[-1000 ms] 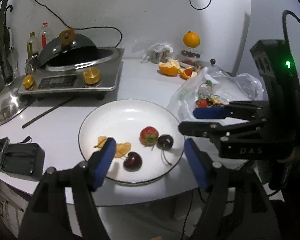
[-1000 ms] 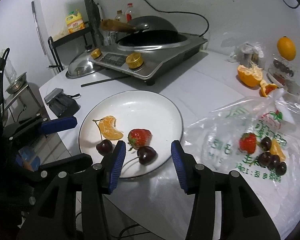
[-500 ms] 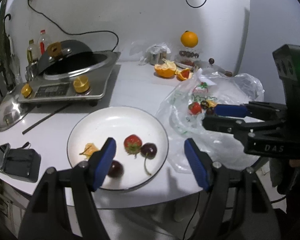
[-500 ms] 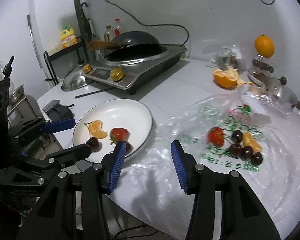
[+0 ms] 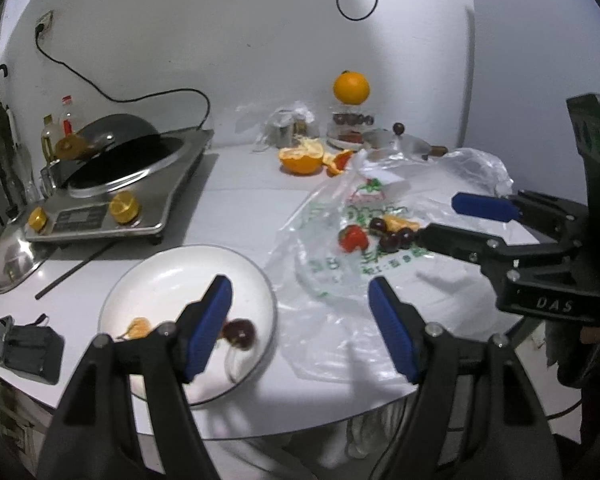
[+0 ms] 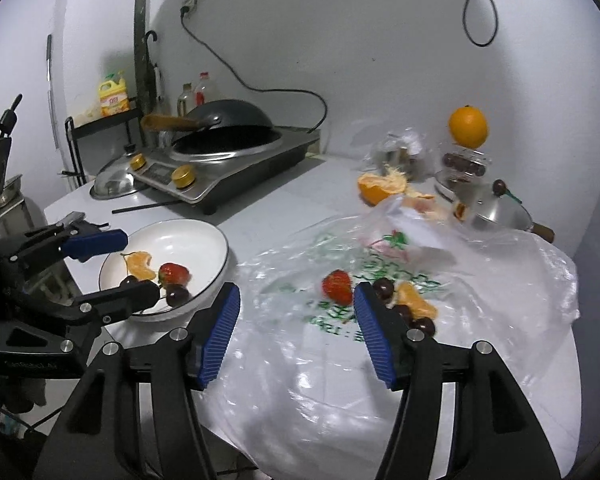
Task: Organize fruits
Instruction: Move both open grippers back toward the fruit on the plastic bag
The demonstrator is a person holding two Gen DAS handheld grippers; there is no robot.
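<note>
A white plate (image 6: 188,240) holds an orange segment (image 6: 140,264), a strawberry (image 6: 174,274) and two dark cherries (image 6: 176,296). To its right, a clear plastic bag (image 6: 480,280) lies flat with a strawberry (image 6: 337,286), several cherries (image 6: 384,288) and an orange segment (image 6: 416,300) on it. My right gripper (image 6: 297,292) hovers over the bag's near side. Its jaws are opening with nothing between them, and the bag's strawberry lies just beyond the tips. My left gripper (image 5: 300,300) stands open and empty between the plate (image 5: 172,272) and the bag (image 5: 332,280).
An induction cooker with a wok (image 6: 228,148) stands at the back left, with a steel lid (image 5: 10,256) beside it. A black case (image 5: 24,346) sits at the near left edge. Peeled orange halves (image 5: 302,158), a whole orange on a jar (image 5: 351,88) and a lidded pot (image 6: 496,208) stand behind the bag.
Both grippers have swung right, away from the plate and towards the plastic bag. The right gripper's jaws have widened. The fruit has not moved.
</note>
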